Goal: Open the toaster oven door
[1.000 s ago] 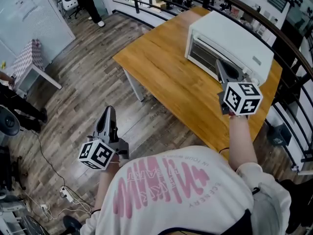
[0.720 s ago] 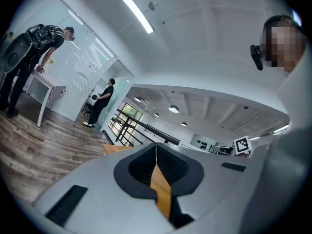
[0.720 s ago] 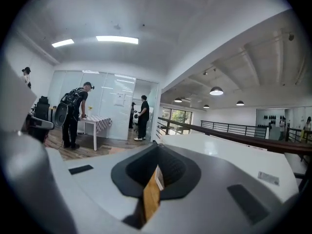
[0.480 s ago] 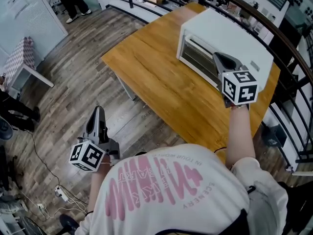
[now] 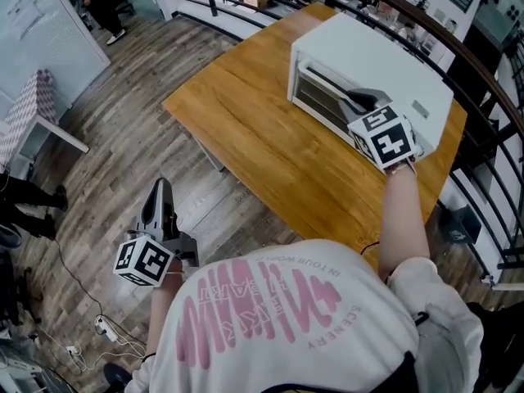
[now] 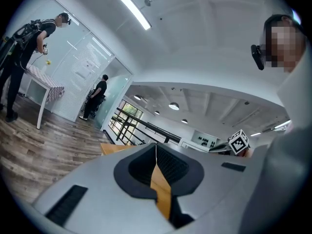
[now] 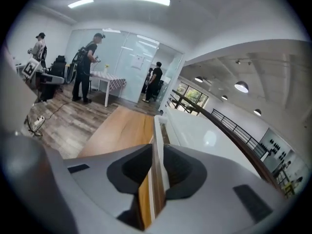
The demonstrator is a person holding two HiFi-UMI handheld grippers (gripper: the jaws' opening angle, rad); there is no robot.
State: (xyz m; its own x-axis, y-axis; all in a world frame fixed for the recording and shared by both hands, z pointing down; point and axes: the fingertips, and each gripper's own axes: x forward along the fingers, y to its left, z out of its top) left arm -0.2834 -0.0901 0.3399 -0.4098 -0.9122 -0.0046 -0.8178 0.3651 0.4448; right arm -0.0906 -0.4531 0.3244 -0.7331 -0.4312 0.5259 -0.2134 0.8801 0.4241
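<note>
toaster oven door (image 5: pixel 315 95) likely stiff, hinged, light: pull at top edge; right gripper (image 5: pixel 356 99) jaws just cracked open, nothing pinched (left gripper (image 5: pixel 160 189) closed)

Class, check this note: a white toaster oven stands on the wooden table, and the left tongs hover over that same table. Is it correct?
One detail is wrong. The left tongs hover over the plank floor, well off the wooden table, not over it. The head view shows this. The rest holds: the white toaster oven stands on that table.
</note>
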